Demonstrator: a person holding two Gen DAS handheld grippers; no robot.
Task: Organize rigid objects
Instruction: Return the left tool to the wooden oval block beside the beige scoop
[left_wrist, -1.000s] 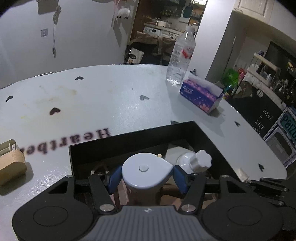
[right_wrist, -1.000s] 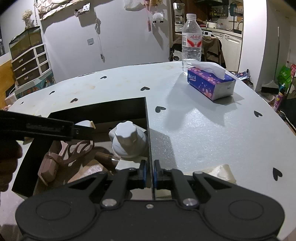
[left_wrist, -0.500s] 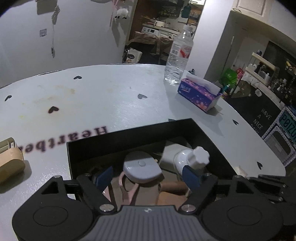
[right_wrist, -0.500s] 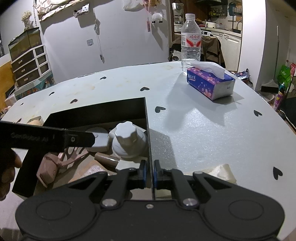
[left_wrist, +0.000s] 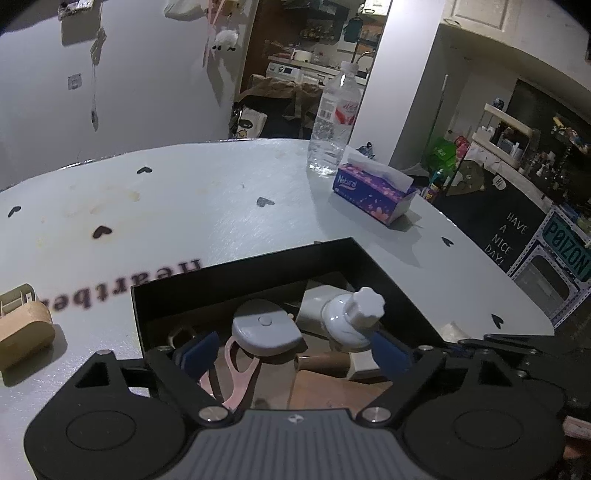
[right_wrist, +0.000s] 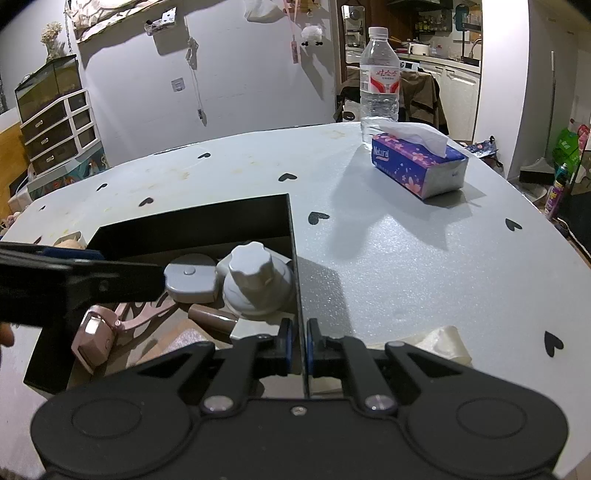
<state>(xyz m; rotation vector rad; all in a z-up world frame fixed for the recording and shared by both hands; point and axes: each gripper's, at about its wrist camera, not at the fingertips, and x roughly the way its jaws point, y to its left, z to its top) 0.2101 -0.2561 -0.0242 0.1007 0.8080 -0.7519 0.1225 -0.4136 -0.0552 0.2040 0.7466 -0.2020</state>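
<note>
Behind everything we see a dim kitchen and a pale wall, and in front of it the big grey table (right_wrist: 406, 266) dotted with small black hearts. On it sits the black box (left_wrist: 236, 280), open at the top, which we hold steady with our right gripper (right_wrist: 299, 345): its blue-padded fingers are clamped on the box's right wall, one inside and one outside. Far across the table stand the water bottle (right_wrist: 380, 81) and, just beside it, the purple tissue box (right_wrist: 419, 168). Near our left edge rests a wooden block (left_wrist: 22, 332), apart from the box. Inside the box lie the pink scissors (right_wrist: 125, 321), a white jar with a scalloped lid (left_wrist: 354, 317) against the right wall, and the grey tape measure (left_wrist: 264, 328), lying flat just left of the jar and overlapping the scissors. Our left gripper (left_wrist: 295, 350) hovers over the box with its fingers spread wide, gripping nothing; the tape measure lies between and just ahead of the blue pads (left_wrist: 201, 349), clear of both.
</note>
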